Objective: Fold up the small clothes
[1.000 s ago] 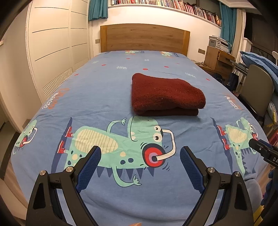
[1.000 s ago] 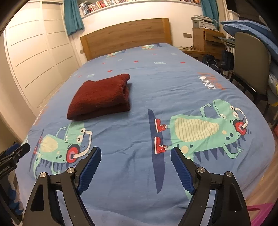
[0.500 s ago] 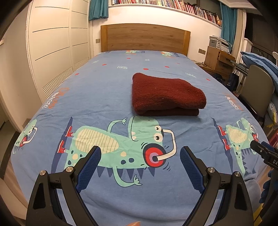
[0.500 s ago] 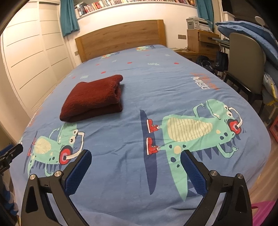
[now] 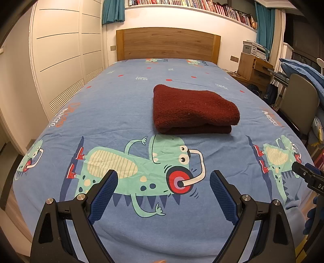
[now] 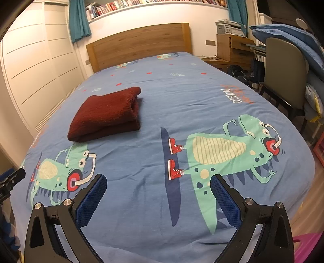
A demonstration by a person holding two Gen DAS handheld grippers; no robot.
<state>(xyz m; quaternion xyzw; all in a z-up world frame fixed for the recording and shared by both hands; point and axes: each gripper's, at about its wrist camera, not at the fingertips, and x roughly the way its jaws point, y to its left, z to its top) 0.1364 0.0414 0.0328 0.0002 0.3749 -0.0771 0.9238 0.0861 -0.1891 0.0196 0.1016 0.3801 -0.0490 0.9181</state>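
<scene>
- While both of my grippers hang over the near end of the bed (image 5: 113,105), the folded dark red garment (image 5: 192,109) lies on the bedspread well ahead of them, touching neither.
- My left gripper (image 5: 163,183) stands wide open, blue pads apart, with nothing between them but the bedspread below.
- My right gripper (image 6: 158,187) has just been opening its jaws and now stands about as wide as it goes; nothing is between its pads.
- From the left wrist the garment sits just beyond the head of a printed green dinosaur (image 5: 141,168) that wears red headphones and red shoes; its folded edge faces me.
- From the right wrist the same garment (image 6: 107,113) lies to the left of centre, layers showing along its right side, above a second dinosaur print (image 6: 60,172).
- Writing on the bedspread: an orange and white word (image 5: 64,115) near the left edge, whose white part looks like "music" seen sideways; I cannot read the orange part.
- A similar word (image 6: 235,94) shows on the right side of the bed, upside down to me, again "music" in white with orange script I cannot make out.
- On the other gripper's black body at the right edge of the left view (image 5: 309,178), I see the letters "DA"; the rest is cut off.
- Books (image 5: 192,3) line a shelf above the wooden headboard (image 5: 168,43); their spines are too small to read.
</scene>
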